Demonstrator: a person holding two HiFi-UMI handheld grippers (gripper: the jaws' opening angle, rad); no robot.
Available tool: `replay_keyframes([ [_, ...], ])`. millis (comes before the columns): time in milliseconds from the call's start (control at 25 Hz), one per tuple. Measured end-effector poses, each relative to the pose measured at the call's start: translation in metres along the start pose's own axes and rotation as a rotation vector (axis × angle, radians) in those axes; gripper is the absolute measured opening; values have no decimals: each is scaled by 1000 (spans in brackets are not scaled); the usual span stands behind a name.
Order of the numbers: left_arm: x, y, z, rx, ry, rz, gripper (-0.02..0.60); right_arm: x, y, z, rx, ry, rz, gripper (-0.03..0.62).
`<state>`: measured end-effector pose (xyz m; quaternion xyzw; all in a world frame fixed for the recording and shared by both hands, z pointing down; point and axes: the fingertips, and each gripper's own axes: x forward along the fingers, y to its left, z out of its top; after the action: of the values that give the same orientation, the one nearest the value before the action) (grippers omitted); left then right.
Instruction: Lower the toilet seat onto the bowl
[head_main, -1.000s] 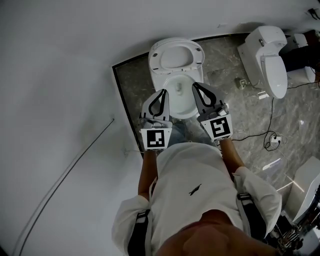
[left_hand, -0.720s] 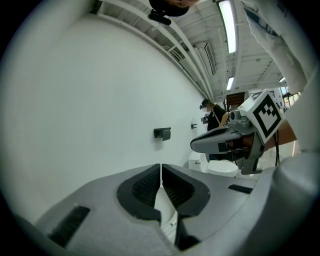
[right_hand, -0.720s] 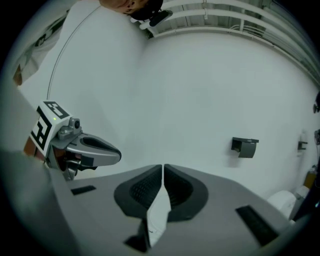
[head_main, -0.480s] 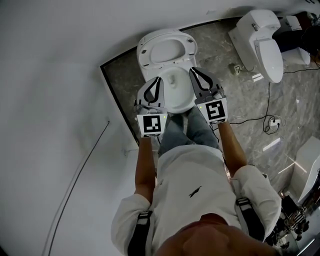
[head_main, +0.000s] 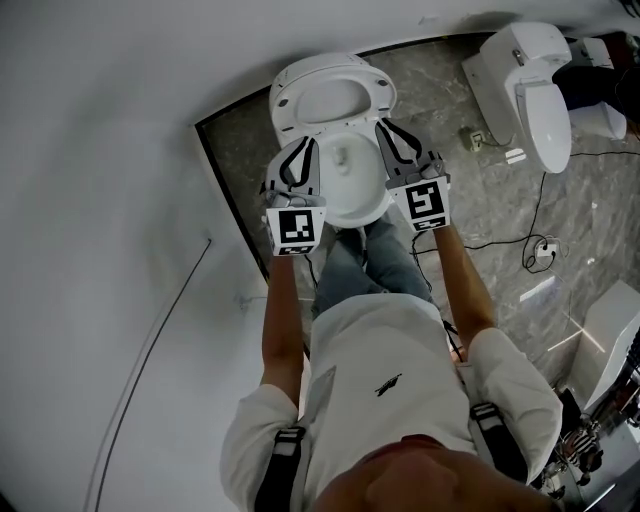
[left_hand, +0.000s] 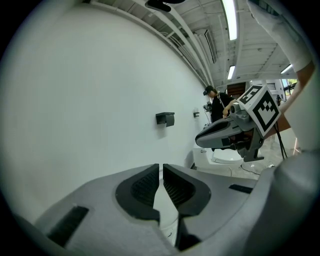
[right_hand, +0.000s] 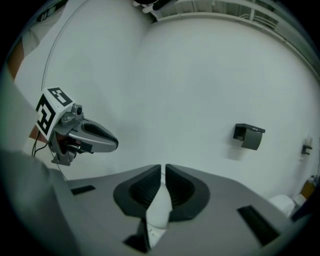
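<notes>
Underfoot, the floor (head_main: 480, 210) is grey veined stone, bounded by plain white walls (head_main: 100, 150). A thin cable (head_main: 150, 340) runs down the left wall, and a black wall holder (left_hand: 165, 118) is mounted on it.

The toilet seat (head_main: 288, 100) stands raised, tilted back above the bowl (head_main: 355, 200), at the floor's far edge near its left corner. The left gripper (head_main: 304, 146) and right gripper (head_main: 386, 128) hang over the bowl's two sides, their tips near the seat's lower edge. On each, the jaws are pressed together with nothing between them.

Contact between the tips and the seat cannot be confirmed, nor whether a lid stands behind the seat. A white fixture (head_main: 612, 345) at the floor's right edge is cut off. A second person (left_hand: 215, 102) far off is small and indistinct.

Count: two complete toilets, the second toilet (head_main: 530, 85) at the far right corner; two grippers; one holder; one floor cable (head_main: 540, 255); two ceiling strip lights (left_hand: 230, 15).
</notes>
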<state>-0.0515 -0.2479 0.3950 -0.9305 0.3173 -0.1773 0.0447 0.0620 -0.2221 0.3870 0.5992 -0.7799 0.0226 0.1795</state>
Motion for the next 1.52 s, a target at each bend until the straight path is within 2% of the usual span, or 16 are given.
replay_keyframes([
  [240,25,4,-27,-15,59,13,32,26,-11,-20,-22,25,29,34],
  [560,52,12,-52,-29,97,19,32,57,-20,-42,-40,52,55,34],
  [1080,87,35,-82,-43,149,18,32,98,-40,-70,-99,117,53,40],
  [1240,99,40,-92,-47,162,17,32,110,-45,-77,-119,133,55,54],
  [1360,108,46,-99,-51,175,18,32,120,-48,-81,-136,141,59,94],
  [1520,121,49,-106,-51,191,12,32,129,-49,-89,-175,164,68,100],
])
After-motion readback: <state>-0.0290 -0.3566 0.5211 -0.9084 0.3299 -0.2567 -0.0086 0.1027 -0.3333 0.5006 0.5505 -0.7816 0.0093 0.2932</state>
